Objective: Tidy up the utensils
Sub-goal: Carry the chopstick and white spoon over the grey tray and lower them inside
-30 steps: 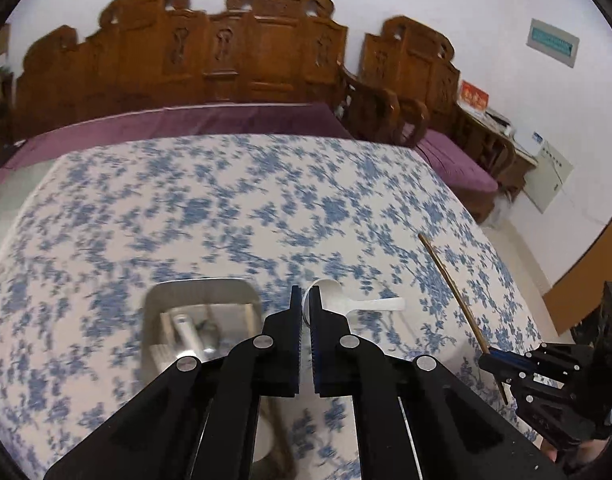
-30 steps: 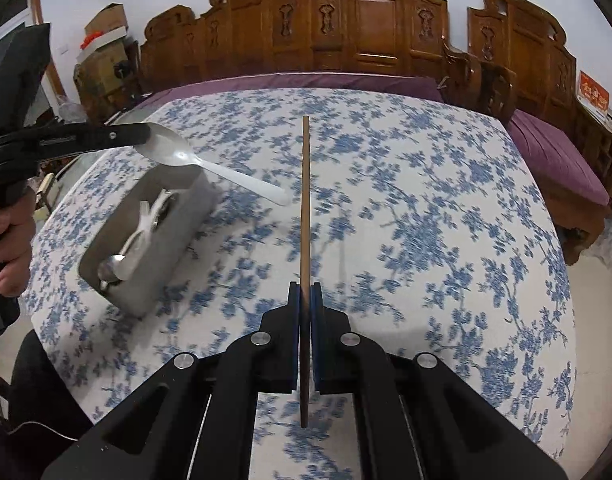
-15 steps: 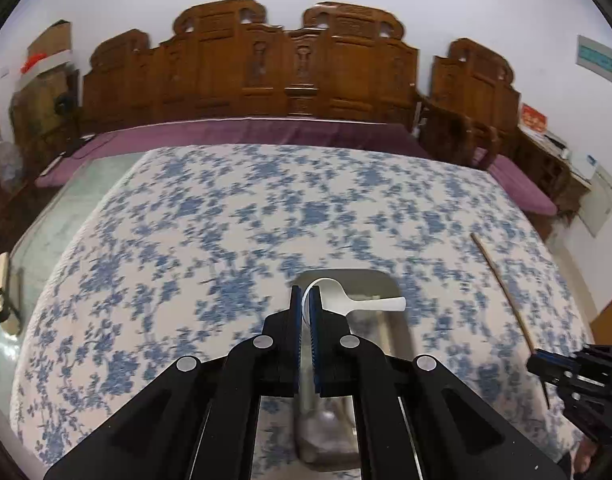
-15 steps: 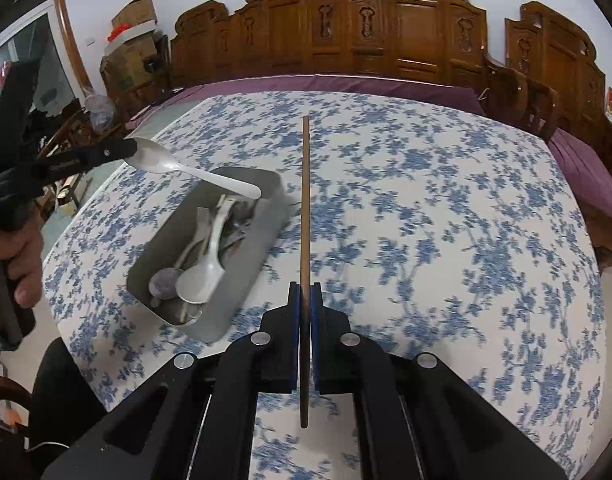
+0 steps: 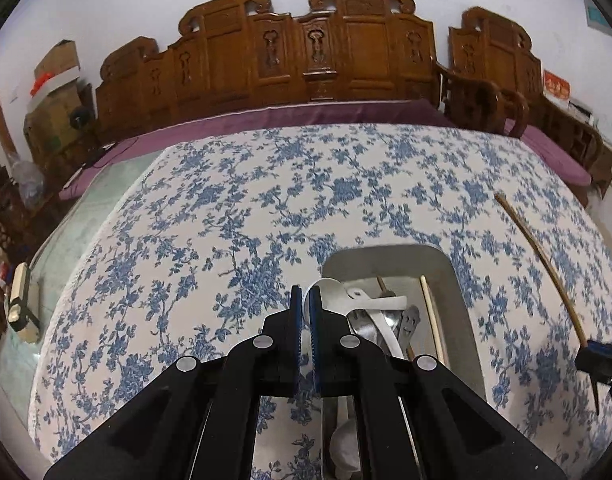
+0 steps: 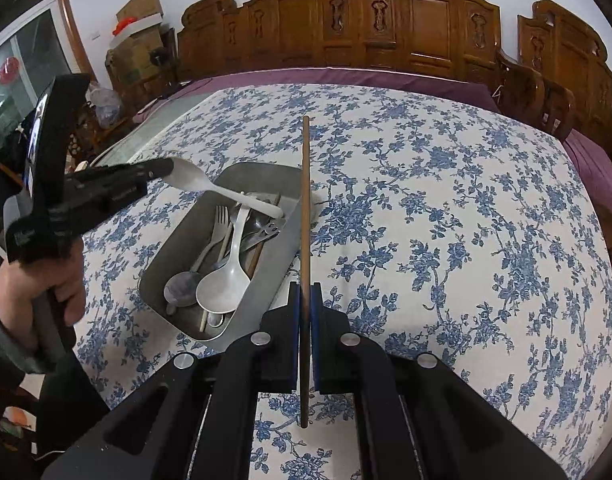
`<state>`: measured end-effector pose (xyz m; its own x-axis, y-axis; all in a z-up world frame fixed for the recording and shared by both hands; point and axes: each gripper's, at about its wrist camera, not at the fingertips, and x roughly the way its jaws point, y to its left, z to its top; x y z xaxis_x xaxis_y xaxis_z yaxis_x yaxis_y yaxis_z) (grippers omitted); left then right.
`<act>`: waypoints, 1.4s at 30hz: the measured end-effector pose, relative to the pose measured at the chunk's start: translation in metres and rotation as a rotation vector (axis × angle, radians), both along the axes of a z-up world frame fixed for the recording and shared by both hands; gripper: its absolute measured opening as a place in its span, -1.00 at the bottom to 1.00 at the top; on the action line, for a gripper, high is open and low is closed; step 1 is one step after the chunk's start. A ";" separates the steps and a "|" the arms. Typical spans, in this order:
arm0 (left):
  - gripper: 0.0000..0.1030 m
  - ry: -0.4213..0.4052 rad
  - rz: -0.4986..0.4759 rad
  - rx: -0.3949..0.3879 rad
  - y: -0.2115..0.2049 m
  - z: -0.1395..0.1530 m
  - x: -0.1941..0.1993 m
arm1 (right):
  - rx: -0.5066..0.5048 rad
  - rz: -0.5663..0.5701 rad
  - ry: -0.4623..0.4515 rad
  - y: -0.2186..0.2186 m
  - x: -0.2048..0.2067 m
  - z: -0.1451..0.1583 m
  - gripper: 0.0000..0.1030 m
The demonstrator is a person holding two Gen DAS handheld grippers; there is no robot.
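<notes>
Showing two hand-held grippers above a table covered by a blue-flowered cloth (image 6: pixel 446 208). The left gripper (image 5: pixel 305 312) is clenched on the bowl of a white plastic spoon (image 6: pixel 222 192), whose handle reaches out level over the far end of the metal tray (image 6: pixel 174 264). In the right wrist view the person's left hand (image 6: pixel 30 300) grasps this gripper's handle at the left edge. The tray rests on the cloth and contains a second white spoon (image 6: pixel 226 280), a fork (image 6: pixel 216 228), a metal spoon (image 6: pixel 182 284), a chopstick (image 5: pixel 434 316) along its right wall, and further pieces too tangled to identify. The right gripper (image 6: pixel 305 308) is clamped on a wooden chopstick (image 6: pixel 305 216), gripped near its lower end and pointing forward, just beside the tray's right wall. Carved wooden seating (image 6: pixel 386 24) with purple cushions stands beyond the table
</notes>
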<state>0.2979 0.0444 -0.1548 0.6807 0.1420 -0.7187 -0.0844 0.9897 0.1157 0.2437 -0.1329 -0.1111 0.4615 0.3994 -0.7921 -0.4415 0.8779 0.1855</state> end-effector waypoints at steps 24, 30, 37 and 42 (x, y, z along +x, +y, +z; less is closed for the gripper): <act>-0.58 0.117 -0.130 -0.147 -0.005 0.000 -0.042 | 0.035 0.074 0.037 0.051 -0.004 -0.008 -0.89; -0.57 0.105 -0.111 -0.148 0.010 0.005 -0.045 | 0.053 0.069 0.087 0.071 0.005 -0.019 -0.89; -0.47 0.094 -0.096 -0.148 0.027 0.008 -0.048 | 0.103 0.035 0.164 0.089 0.022 -0.036 -0.89; -0.46 0.089 -0.089 -0.147 0.035 0.009 -0.050 | 0.103 0.021 0.204 0.100 0.028 -0.049 -0.89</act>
<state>0.2482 0.0791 -0.1459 0.6189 -0.0272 -0.7850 0.0088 0.9996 -0.0278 0.2721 -0.0325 -0.1596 0.2867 0.4908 -0.8228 -0.4033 0.8408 0.3611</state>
